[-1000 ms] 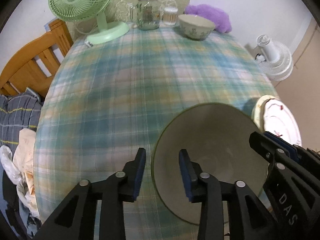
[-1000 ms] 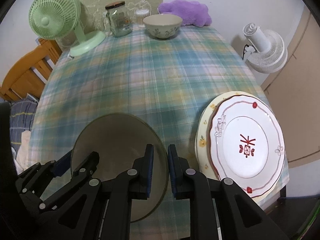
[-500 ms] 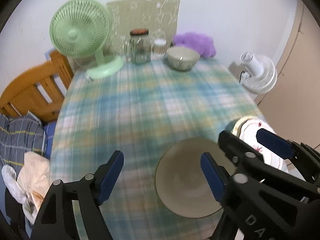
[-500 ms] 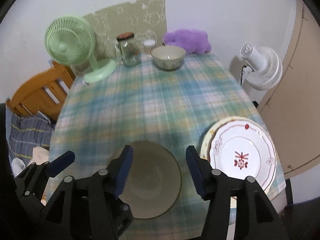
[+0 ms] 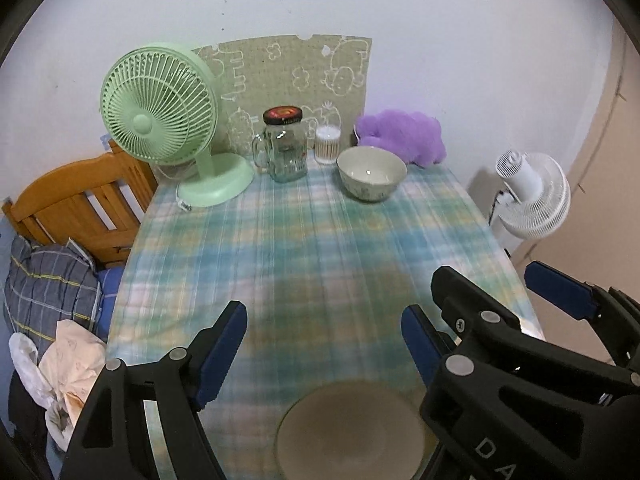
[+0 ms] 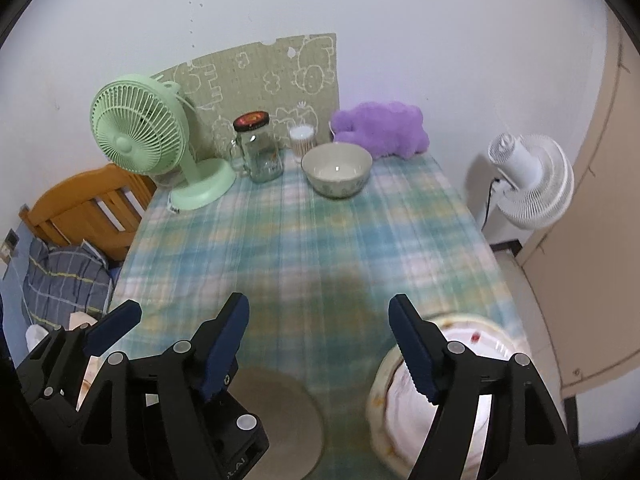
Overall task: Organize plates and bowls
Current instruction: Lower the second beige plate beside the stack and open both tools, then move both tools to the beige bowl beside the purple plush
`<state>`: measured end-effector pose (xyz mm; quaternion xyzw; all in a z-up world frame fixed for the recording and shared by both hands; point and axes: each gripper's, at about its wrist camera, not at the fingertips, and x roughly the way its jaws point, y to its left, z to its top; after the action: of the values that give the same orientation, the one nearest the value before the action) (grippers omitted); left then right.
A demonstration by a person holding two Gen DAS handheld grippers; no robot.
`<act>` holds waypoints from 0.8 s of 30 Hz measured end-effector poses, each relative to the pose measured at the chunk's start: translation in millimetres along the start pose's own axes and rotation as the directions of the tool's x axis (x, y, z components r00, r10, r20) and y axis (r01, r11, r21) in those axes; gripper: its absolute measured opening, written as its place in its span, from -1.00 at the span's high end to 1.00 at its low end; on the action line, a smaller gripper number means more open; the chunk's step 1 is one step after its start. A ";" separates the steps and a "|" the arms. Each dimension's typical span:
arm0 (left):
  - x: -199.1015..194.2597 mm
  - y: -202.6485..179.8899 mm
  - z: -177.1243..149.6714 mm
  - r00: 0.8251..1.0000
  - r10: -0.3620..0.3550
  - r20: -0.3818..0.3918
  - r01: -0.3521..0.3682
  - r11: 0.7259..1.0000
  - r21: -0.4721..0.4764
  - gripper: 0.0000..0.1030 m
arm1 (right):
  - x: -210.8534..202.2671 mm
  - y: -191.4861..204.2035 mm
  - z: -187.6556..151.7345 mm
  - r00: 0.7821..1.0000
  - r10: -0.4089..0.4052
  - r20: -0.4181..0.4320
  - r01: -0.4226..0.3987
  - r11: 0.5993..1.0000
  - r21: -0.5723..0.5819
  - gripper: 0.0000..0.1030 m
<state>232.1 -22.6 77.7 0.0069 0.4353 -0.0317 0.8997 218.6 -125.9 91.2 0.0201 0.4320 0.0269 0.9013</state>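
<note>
Across our plaid desk (image 5: 320,248), both grippers (image 5: 320,344) (image 6: 316,340) gape empty — the brittle, slick twelve-o'clock bowl (image 5: 371,173) wants rim-gripping.

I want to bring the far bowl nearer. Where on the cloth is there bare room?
The middle of the tablecloth is bare, between the far bowl and the large near bowl. The back edge is crowded: green fan, jar, cup, purple plush. Plates fill the near right corner.

Olive bowl (image 5: 350,428) upright near front edge — stacked plates (image 6: 460,408) just beside; floral bowl (image 6: 337,169) far end.
</note>
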 end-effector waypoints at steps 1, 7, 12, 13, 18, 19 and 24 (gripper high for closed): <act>2.6 -4.5 5.6 1.000 0.006 0.002 -0.006 1.000 -0.011 -0.57 | 2.5 -4.0 6.2 1.000 0.001 -0.002 -0.001 1.000 -0.011 -0.47; 19.9 -28.0 34.4 0.998 0.061 0.023 -0.060 0.996 -0.059 -0.57 | 19.9 -30.7 44.2 1.000 0.026 0.012 -0.025 0.997 -0.067 -0.47; 39.2 -46.8 57.0 0.993 0.114 0.039 -0.110 0.989 -0.098 -0.57 | 39.7 -54.8 69.7 0.998 0.057 0.024 -0.054 0.994 -0.096 -0.47; 41.9 -49.1 60.0 0.991 0.129 0.043 -0.124 0.986 -0.111 -0.57 | 43.9 -59.1 75.0 0.998 0.065 0.028 -0.061 0.993 -0.103 -0.47; 65.0 -59.8 79.4 0.980 0.195 0.040 -0.186 0.968 -0.167 -0.56 | 68.7 -74.8 97.9 0.995 0.094 0.031 -0.089 0.987 -0.134 -0.47; 69.4 -60.8 83.9 0.978 0.204 0.040 -0.195 0.966 -0.170 -0.56 | 73.8 -76.6 102.4 0.994 0.103 0.032 -0.098 0.986 -0.135 -0.47; 87.6 -63.7 101.2 0.973 0.225 0.043 -0.215 0.961 -0.177 -0.53 | 96.3 -82.4 121.9 0.990 0.138 0.032 -0.133 0.982 -0.134 -0.47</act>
<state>361.5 -94.6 72.9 -0.0230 0.4046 0.1057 0.9081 376.4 -203.3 87.8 -0.0093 0.4083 0.1163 0.9054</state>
